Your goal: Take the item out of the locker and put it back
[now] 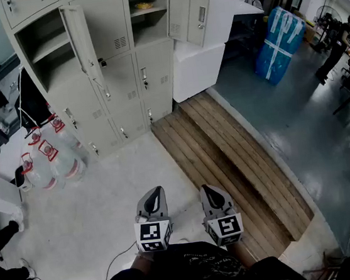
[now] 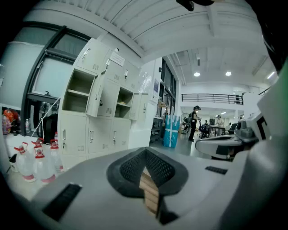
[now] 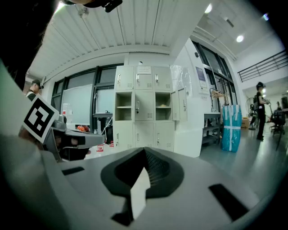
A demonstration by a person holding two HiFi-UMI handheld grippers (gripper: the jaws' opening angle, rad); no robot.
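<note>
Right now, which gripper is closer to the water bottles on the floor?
Left. In the head view the water bottles stand up-left of the left gripper; the right gripper is farther right.

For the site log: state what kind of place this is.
Probably an industrial workshop or warehouse hall: a bank of cream metal lockers, some doors open, a glossy grey floor with a wooden platform, and a mezzanine railing.

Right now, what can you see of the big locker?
The locker is a tall, cream cabinet, metal by its look, with rows of small vented doors. Two compartments stand open, doors swung out; a small yellow thing lies on a shelf in the right one. It stands on the pale floor, water jugs beside it.
</note>
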